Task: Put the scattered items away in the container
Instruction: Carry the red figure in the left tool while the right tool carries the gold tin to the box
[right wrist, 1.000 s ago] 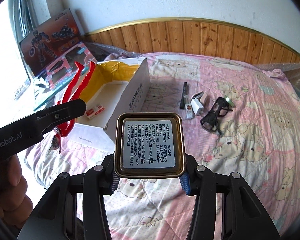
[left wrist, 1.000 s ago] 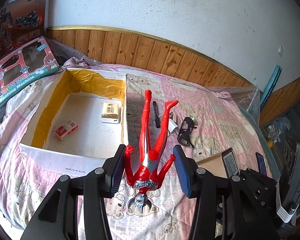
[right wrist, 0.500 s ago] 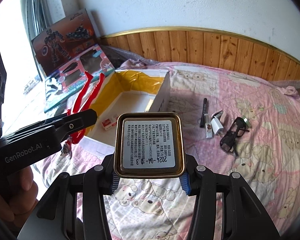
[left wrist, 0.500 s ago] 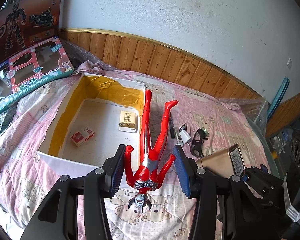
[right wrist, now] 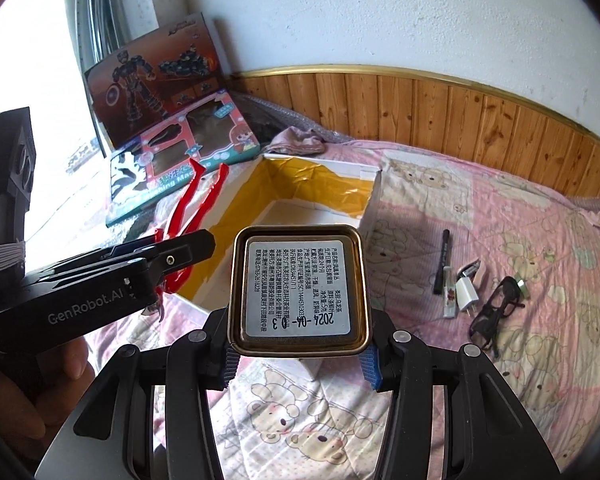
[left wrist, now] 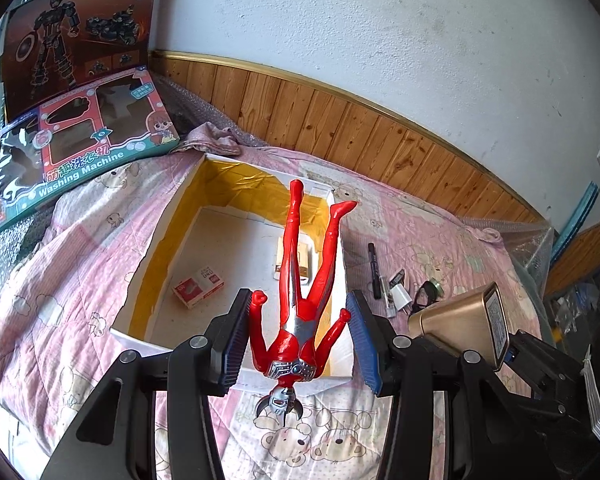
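Over box: left gripper level, gripping figure.

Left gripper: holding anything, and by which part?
Yes. The left gripper holds the red figure upside down by its arms and shoulders, legs pointing away over the box. Pad contact isn't clearly visible.

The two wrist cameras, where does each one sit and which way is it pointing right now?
Left wrist: on the left gripper, looking forward and down into the white box; its jaws flank the red figure.
Right wrist: on the right gripper, facing the bed and wall; its jaws clamp the gold tin; the person's left hand shows.
Shared: box, figure, tin, black pen, glasses; each shows the other gripper.
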`<state>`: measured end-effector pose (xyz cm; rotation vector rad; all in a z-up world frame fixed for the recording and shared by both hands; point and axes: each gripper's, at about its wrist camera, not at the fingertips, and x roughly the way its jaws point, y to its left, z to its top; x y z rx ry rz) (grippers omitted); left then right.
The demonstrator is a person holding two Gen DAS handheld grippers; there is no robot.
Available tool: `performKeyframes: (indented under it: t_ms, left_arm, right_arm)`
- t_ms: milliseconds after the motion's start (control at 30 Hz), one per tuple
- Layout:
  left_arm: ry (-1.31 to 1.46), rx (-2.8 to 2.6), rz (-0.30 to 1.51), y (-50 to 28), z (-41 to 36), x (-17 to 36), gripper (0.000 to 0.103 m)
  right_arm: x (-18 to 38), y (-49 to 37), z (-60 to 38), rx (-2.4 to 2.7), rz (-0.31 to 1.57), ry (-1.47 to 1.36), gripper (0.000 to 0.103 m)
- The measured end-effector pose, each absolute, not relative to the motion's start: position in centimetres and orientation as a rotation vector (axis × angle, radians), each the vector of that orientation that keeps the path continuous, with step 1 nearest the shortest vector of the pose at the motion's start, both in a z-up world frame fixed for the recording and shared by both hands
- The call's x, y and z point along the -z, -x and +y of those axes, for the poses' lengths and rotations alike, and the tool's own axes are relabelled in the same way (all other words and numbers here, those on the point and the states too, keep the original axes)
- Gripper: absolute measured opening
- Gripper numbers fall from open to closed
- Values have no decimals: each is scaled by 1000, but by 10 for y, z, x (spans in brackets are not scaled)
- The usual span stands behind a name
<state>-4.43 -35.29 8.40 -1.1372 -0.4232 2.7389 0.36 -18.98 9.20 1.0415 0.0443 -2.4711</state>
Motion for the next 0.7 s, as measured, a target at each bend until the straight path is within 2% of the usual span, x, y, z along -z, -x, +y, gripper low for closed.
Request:
performKeyframes:
  t_ms: [700]
  left_arm:
    - [1384,-2710,-503,119,-390,-41,49]
  right_arm:
    - [-85,84,-233,2333,85,-1124,50]
